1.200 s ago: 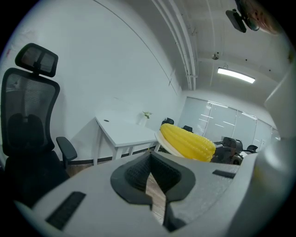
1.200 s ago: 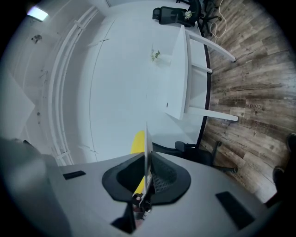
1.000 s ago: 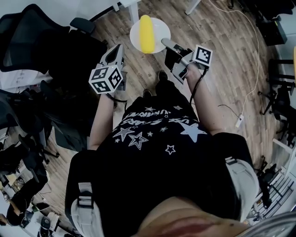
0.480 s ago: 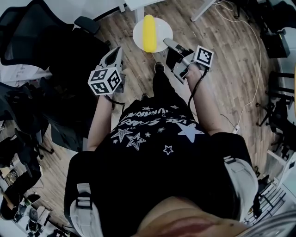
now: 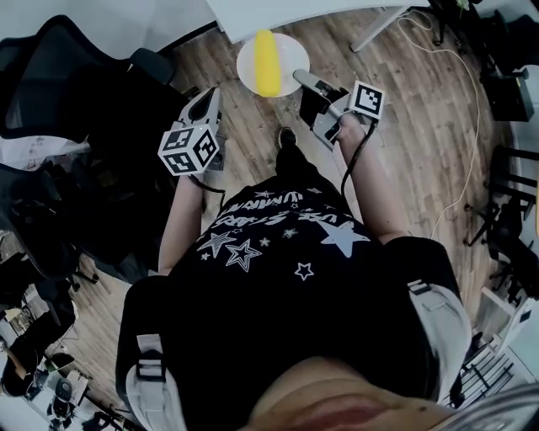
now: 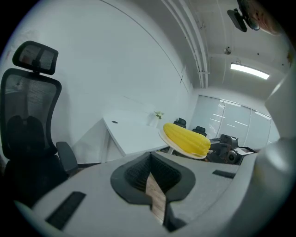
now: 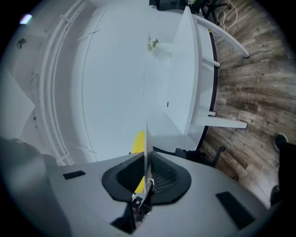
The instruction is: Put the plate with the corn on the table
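Note:
A yellow corn cob (image 5: 266, 61) lies on a round white plate (image 5: 291, 49), held level over the wood floor just before the edge of a white table (image 5: 286, 12). My right gripper (image 5: 305, 82) is shut on the plate's right rim. In the right gripper view the plate (image 7: 146, 148) shows edge-on between the jaws, with the corn (image 7: 138, 140) behind it. My left gripper (image 5: 206, 104) is shut and holds nothing, to the left of the plate and nearer the body. The left gripper view shows the corn (image 6: 186, 139) and the table (image 6: 134, 132) ahead.
Black office chairs (image 5: 76, 101) crowd the left side, and one (image 6: 27, 139) stands close by in the left gripper view. A table leg (image 5: 377, 27) and a white cable (image 5: 467, 126) lie to the right. A small plant (image 6: 158, 114) stands far back on the table.
Both grippers and the plate have moved forward toward the table. The table's white edge has come into the top of the head view, and the plate is now right at it.

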